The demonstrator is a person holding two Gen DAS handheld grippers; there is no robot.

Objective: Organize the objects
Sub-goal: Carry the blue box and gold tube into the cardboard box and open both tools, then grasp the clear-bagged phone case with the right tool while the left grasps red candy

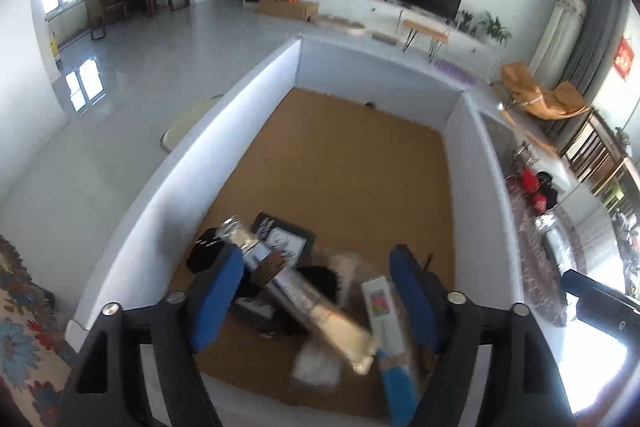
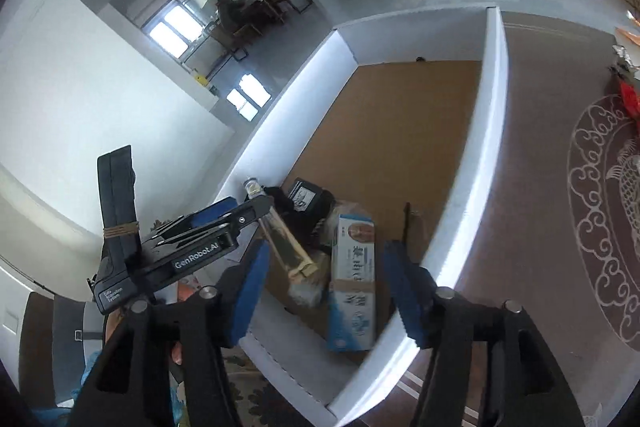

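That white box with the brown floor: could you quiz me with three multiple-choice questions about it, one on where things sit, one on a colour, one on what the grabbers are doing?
1. Where in the white box do the items lie?
A. Piled at the near end
B. Against the far wall
C. Spread evenly

2. What colour are the pads on the fingers?
A. Red
B. Blue
C. Yellow

3. How does the right gripper stand?
A. Shut on the carton
B. Shut on the tube
C. Open, holding nothing

Answers: 1 A, the long clear tube, blue-and-white carton and dark packets crowd the near end, the far floor bare. 2 B, both views show blue pads. 3 C, its fingers stand wide apart above the carton.
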